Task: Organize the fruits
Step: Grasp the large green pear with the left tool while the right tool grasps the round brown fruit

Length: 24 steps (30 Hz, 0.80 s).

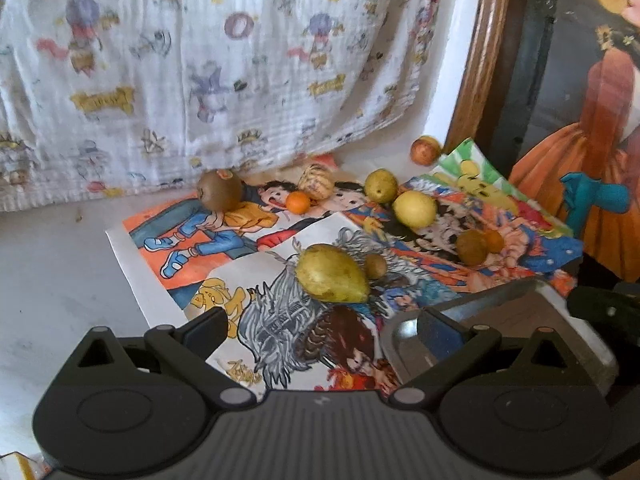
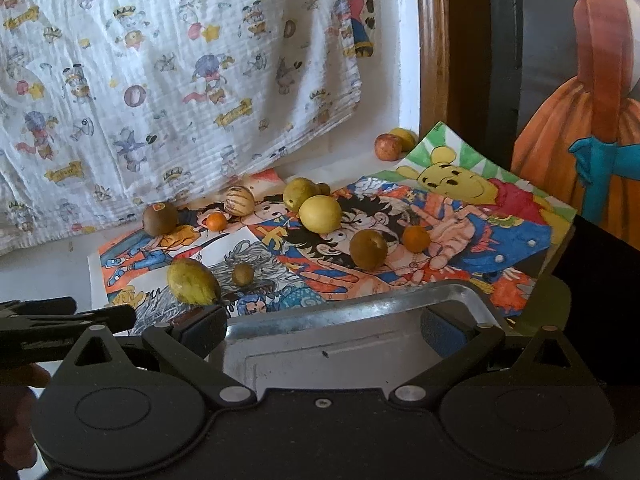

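Both grippers, left gripper (image 1: 322,326) and right gripper (image 2: 324,326), jaws wide, empty; pear (image 1: 331,279) mid-frame looks firm, smooth, roll-prone, so grip its fat middle.

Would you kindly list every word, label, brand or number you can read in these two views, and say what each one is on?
No text can be read with confidence.
Yellow banner lettering printed across the white cloth: repeated, too blurred to read.
Yellow scrawl on the grey-creature drawing: looks like a signature, illegible.
Sticker on the brown round fruit: too small to read.
The metal tray shows no marking.
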Motion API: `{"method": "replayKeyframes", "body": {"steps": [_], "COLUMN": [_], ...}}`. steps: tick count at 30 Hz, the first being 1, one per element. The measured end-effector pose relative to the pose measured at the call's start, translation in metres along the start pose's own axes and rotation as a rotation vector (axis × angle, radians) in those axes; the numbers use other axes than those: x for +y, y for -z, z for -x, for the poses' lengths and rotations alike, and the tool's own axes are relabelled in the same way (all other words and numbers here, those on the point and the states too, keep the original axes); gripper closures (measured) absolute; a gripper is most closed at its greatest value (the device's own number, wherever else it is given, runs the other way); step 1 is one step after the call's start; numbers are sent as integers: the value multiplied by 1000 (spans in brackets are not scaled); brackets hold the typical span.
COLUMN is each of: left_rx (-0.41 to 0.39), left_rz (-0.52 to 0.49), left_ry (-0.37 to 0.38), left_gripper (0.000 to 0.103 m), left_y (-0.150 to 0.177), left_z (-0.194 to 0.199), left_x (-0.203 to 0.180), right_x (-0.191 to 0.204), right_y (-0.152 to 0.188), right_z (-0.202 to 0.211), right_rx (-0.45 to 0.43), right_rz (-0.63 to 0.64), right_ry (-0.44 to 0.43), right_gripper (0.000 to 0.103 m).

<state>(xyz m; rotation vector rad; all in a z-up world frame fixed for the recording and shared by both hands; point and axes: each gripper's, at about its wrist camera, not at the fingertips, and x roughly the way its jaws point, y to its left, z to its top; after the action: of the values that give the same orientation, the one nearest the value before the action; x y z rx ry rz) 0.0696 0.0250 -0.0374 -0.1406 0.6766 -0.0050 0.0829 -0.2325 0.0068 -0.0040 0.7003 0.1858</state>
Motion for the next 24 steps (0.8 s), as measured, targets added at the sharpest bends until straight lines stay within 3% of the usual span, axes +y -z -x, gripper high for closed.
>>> {"method": "replayKeyframes", "body": {"steps": [11,24], "left_rx": [35,57], "left_rz": [-78,-172], "left_ry": [-41,-4], "left_gripper": [1,4], "left_y": [-18,-27], "left_z": [-66,-114], "left_x": [-7,-20], "right_x": [-10,-13], "right_y": [-26,-44], "right_z": [-64,-111], "right_rx": [48,86], "right_rz": [2,-13], "right_ry": [-5,-33], "right_gripper": [0,0]}}
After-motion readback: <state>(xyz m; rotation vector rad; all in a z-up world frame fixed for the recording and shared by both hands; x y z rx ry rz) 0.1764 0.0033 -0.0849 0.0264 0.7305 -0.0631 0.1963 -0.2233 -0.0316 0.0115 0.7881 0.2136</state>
